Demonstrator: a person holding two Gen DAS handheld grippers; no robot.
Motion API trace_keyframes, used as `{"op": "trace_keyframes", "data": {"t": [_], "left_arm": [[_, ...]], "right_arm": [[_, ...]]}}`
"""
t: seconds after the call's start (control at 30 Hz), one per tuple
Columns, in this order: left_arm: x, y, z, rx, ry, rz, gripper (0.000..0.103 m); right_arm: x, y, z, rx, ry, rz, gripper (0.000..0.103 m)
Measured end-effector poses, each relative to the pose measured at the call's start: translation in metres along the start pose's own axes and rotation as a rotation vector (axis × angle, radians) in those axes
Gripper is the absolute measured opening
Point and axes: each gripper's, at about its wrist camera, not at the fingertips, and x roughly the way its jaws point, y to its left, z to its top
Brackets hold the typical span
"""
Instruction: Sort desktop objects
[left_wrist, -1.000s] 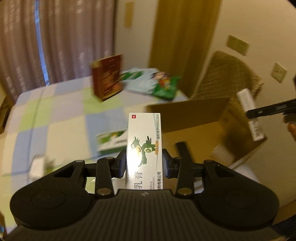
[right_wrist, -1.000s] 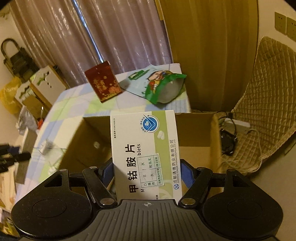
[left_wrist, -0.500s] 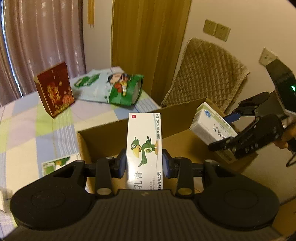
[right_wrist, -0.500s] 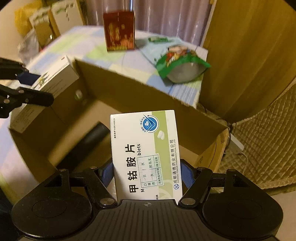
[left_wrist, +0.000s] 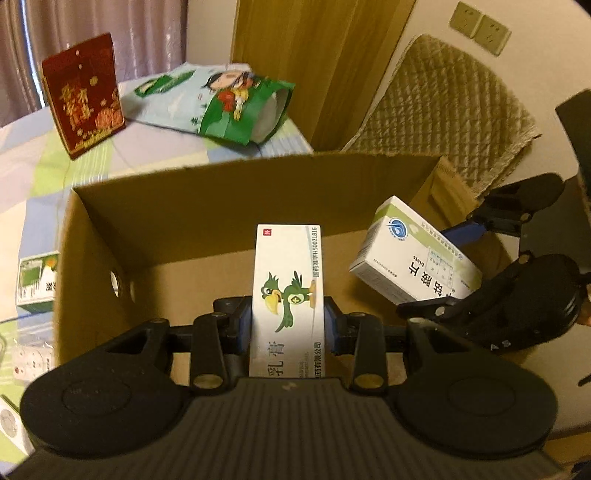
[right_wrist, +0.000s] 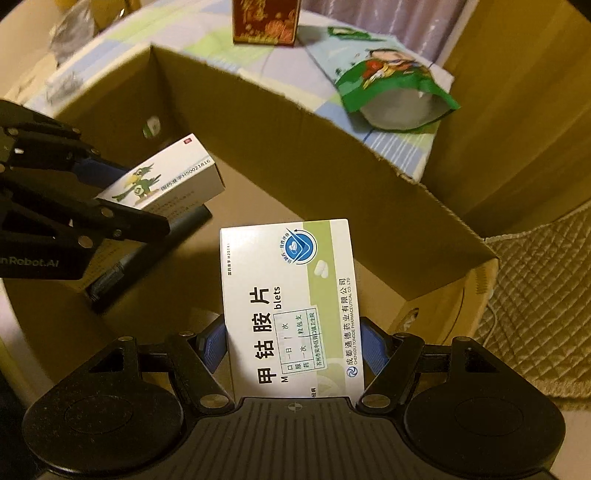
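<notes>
Left gripper (left_wrist: 288, 325): both pads are pressed against the long edges of the parrot box (left_wrist: 287, 306), a narrow white carton printed with a green cartoon parrot, a small red square at the top corner and a line of black code down one side. The carton stands upright between the fingers, above the open interior of the cardboard box (left_wrist: 207, 206).

Right gripper (right_wrist: 293, 347): clamped on the tablet box (right_wrist: 291, 306), a wider white carton with a pale green band, a round blue logo, two white pills pictured and large black characters running lengthwise. It is likewise held over the cardboard box interior, tilted slightly off vertical.

In the right wrist view, the parrot box (right_wrist: 166, 181) appears at left inside the carton walls, above a dark flat object (right_wrist: 147, 254) lying on the box floor. In the left wrist view, the tablet box (left_wrist: 413, 258) appears at right, angled downward.

Beyond the far wall, on the checked tablecloth (left_wrist: 155, 147): a red gift box (left_wrist: 83, 94) standing upright and a green snack pouch (left_wrist: 236, 107) lying flat. A small green-and-white carton (left_wrist: 37, 280) lies left of the cardboard box.
</notes>
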Motion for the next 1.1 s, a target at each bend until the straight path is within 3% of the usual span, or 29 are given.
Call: {"op": "trace_keyframes", "data": {"t": [0.37,0.93,1.1], "left_arm": [[0.024,-0.001,-0.006,-0.067,0.055,0.027,0.033],[0.031,-0.014,-0.008,-0.068,0.107,0.046,0.033],[0.032,-0.02,-0.009,-0.062,0.128,0.046,0.048]], "right_arm": [[0.013,-0.001,0.009,-0.131,0.067,0.026,0.071],[-0.009,-0.008,0.004,-0.064,0.024,0.07,0.071],[-0.013,-0.005,0.001,-0.068,0.031,0.107,0.071]]}}
